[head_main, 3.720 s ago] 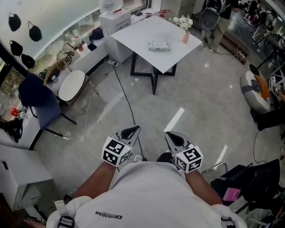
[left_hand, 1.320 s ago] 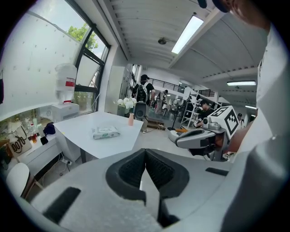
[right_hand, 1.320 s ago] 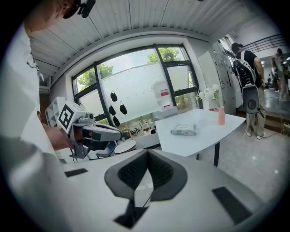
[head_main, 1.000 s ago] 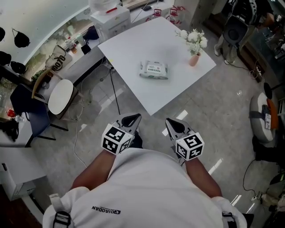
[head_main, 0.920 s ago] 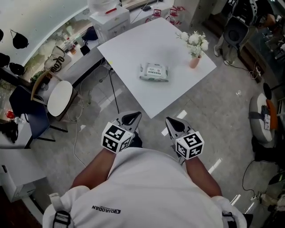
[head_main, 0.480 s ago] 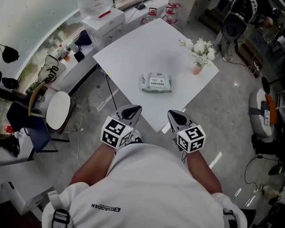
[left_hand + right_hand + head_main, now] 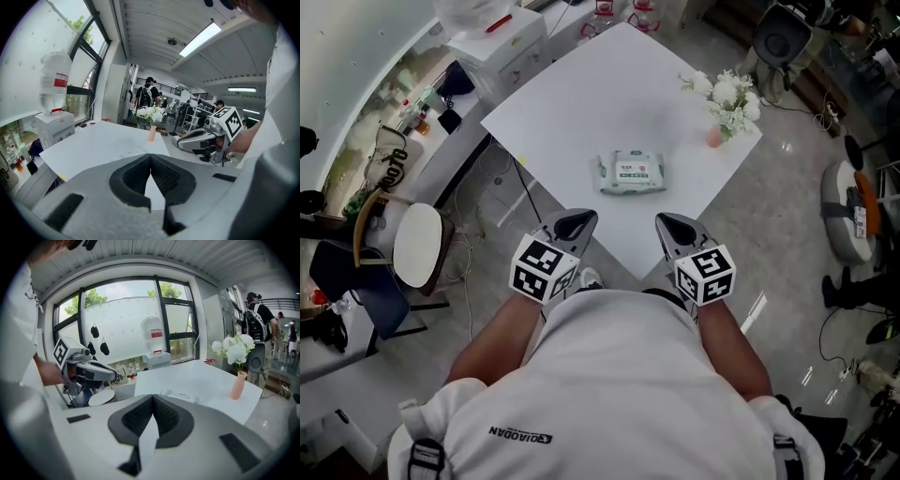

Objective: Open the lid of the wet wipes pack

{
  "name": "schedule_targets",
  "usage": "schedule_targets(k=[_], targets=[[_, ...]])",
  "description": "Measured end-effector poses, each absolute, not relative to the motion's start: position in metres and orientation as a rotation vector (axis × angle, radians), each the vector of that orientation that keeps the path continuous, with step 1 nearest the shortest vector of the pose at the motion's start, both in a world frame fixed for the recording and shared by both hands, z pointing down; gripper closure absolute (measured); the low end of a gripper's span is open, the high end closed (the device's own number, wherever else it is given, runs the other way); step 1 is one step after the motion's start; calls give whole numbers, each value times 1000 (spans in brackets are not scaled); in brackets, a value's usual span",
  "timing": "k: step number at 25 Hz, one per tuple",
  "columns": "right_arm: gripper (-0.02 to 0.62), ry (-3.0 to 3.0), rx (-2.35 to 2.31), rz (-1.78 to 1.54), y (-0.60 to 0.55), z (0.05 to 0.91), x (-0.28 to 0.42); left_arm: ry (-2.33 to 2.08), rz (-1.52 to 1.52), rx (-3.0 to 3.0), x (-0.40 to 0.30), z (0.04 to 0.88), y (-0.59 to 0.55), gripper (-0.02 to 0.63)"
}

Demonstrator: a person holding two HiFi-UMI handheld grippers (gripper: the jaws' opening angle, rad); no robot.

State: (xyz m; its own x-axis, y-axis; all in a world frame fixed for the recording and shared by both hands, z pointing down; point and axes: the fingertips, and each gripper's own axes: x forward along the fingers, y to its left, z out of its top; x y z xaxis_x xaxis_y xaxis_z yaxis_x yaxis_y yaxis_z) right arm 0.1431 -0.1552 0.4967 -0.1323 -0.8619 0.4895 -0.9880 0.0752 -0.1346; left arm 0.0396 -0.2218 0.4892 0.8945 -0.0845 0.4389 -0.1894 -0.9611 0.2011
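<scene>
Smooth matt white top on the table, under a wet wipes pack in soft plastic film, faintly shiny and crinkled at the sealed ends. Polished grey floor, glossy enough for streaks of reflected light. Matt grey moulded plastic on the left gripper and right gripper, with ribbed black rubbery pads inside the jaws. White cloth of the shirt, dull and lightly creased. Pale pink vase, matt, ceramic-looking.
</scene>
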Motion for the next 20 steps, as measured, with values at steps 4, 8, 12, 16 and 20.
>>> schedule_targets(k=[4,8,12,16,20], targets=[[589,-2066,1857,643,-161,499,150,-202,645,2822,44,493,-226,606],[589,-2085,1825,594,-166,494,157,-242,636,2811,46,495,-227,606],[589,-2123,1768,549,-174,490,167,-329,623,2788,50,496,-229,606],[589,-2177,1688,543,-183,488,175,-415,607,2763,56,492,-226,606],[589,-2218,1605,516,-193,491,182,-513,591,2743,61,491,-232,606]])
